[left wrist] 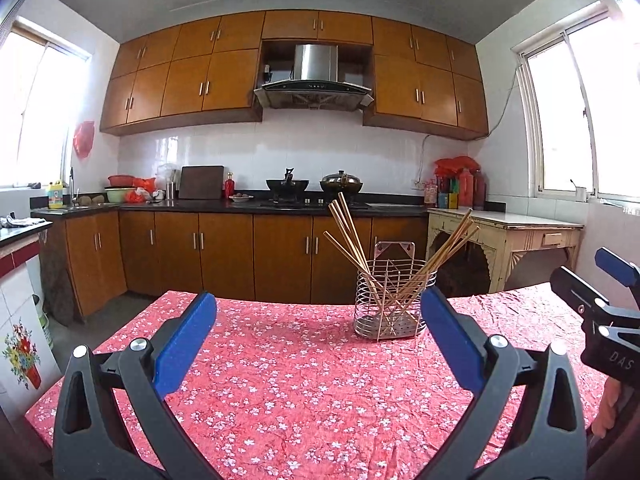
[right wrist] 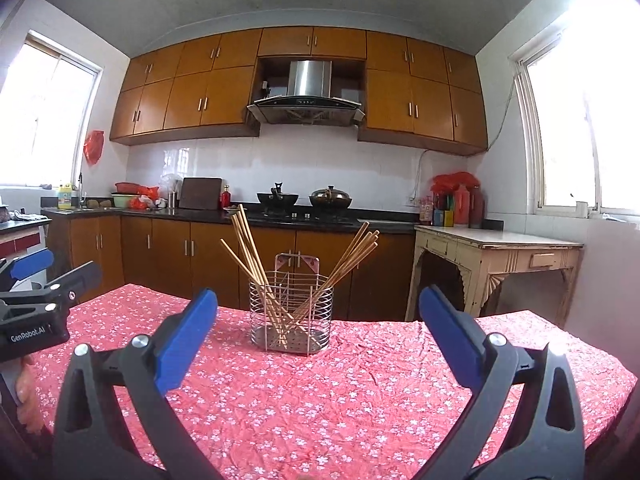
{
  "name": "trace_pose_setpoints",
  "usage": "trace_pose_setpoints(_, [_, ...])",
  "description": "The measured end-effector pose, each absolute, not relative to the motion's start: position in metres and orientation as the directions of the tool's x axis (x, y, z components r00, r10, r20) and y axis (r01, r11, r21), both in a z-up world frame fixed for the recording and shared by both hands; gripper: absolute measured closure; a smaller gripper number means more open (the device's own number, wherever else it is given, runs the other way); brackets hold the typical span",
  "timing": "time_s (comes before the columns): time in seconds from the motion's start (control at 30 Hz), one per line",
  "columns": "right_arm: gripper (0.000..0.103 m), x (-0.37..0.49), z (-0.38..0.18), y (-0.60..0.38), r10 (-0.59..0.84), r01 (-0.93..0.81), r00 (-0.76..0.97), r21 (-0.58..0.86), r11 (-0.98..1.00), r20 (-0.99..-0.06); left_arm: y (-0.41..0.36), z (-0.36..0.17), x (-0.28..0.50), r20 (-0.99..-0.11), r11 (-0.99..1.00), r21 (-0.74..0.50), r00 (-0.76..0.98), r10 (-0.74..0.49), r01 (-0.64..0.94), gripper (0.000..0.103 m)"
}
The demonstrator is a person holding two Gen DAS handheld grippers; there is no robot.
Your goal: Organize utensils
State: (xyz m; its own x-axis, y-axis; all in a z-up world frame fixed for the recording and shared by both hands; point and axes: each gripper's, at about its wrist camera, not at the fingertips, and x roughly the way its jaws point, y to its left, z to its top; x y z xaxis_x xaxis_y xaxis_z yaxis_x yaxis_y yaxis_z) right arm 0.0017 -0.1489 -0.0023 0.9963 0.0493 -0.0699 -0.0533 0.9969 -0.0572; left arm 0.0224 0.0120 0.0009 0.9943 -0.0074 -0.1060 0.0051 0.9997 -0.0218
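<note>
A wire metal utensil holder (left wrist: 390, 300) stands on the table with the red floral cloth (left wrist: 288, 392); it also shows in the right wrist view (right wrist: 291, 318). Several wooden chopsticks (left wrist: 350, 236) lean out of it in two bunches, left and right (right wrist: 248, 248). My left gripper (left wrist: 318, 320) is open and empty, held above the cloth short of the holder, which sits by its right finger. My right gripper (right wrist: 318, 316) is open and empty, the holder between its fingers farther off. Each gripper shows at the edge of the other's view.
The table (right wrist: 360, 400) ends just behind the holder. Beyond are brown kitchen cabinets (left wrist: 224, 256), a counter with woks (left wrist: 288, 186) and bottles, a range hood, and a cream side table (right wrist: 496, 256) at right. Windows flank both sides.
</note>
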Motion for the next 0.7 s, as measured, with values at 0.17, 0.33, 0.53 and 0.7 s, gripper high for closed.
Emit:
trace_pose_setpoints(0.17, [0.004, 0.004, -0.008, -0.151, 0.053, -0.058, 0.994, -0.042, 0.997, -0.100, 0.009, -0.005, 0.022, -0.110, 1.000, -0.007, 0.994, -0.003, 0.002, 0.002])
trace_pose_setpoints(0.33, [0.004, 0.006, -0.015, -0.153, 0.052, -0.056, 0.991, -0.035, 0.998, -0.123, 0.005, -0.009, 0.024, -0.130, 1.000, 0.011, 0.992, 0.003, -0.001, 0.002])
trace_pose_setpoints(0.53, [0.004, 0.003, -0.016, -0.156, 0.056, -0.059, 0.992, -0.026, 0.998, -0.117, 0.006, -0.010, 0.023, -0.138, 1.000, -0.009, 0.990, -0.004, 0.003, 0.002])
trace_pose_setpoints(0.7, [0.004, 0.001, -0.015, -0.160, 0.060, -0.063, 0.992, -0.019, 0.998, -0.107, 0.006, -0.009, 0.020, -0.123, 1.000, -0.023, 0.992, -0.007, 0.004, 0.002])
